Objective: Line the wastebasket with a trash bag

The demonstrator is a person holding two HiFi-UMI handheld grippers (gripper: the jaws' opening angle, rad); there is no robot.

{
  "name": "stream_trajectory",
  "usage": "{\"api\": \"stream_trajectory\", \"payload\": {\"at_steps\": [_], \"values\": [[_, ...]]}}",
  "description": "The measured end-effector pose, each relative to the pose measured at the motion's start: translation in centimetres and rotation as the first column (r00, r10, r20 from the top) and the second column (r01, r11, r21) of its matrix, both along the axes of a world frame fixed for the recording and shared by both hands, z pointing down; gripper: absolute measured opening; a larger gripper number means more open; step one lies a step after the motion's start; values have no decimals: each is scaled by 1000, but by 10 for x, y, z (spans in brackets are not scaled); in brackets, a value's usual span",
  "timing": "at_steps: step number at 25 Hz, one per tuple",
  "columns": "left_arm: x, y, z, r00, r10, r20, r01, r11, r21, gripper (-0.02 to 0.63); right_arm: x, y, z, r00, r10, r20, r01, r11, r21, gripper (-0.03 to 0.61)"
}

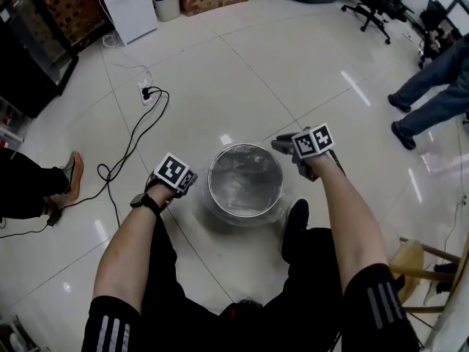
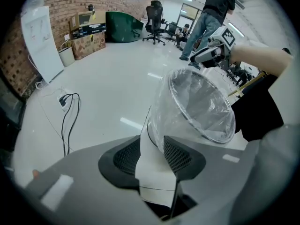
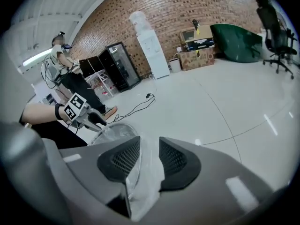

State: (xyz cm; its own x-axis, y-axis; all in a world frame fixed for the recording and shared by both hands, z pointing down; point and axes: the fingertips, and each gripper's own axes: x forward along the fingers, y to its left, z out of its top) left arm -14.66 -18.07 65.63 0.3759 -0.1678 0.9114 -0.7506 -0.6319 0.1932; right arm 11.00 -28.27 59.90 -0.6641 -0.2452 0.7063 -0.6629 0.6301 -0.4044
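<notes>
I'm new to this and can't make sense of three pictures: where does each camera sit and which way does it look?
Head view: on the person's head, looking steeply down at the wastebasket with its clear trash bag; both forearms, the left gripper and right gripper show.
Left gripper view: on that gripper, looking along its jaws at the wastebasket's side; the right forearm shows.
Right gripper view: on that gripper, looking across the wastebasket toward a brick wall; the left wrist shows.
Shared: each gripper view catches the other gripper.
</notes>
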Motion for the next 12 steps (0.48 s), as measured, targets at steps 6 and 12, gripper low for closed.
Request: {"api": "stream_trajectory", "payload": {"at_steps": [6, 12], "values": [[7, -2, -4, 999, 37, -27, -37, 999, -21, 149, -26, -11, 19, 999, -31, 38, 32, 999, -9, 129], [-11, 10, -8, 996, 62, -70, -68, 993, -92, 163, -25, -11, 38, 999, -42, -26, 41, 998, -43, 8]]}}
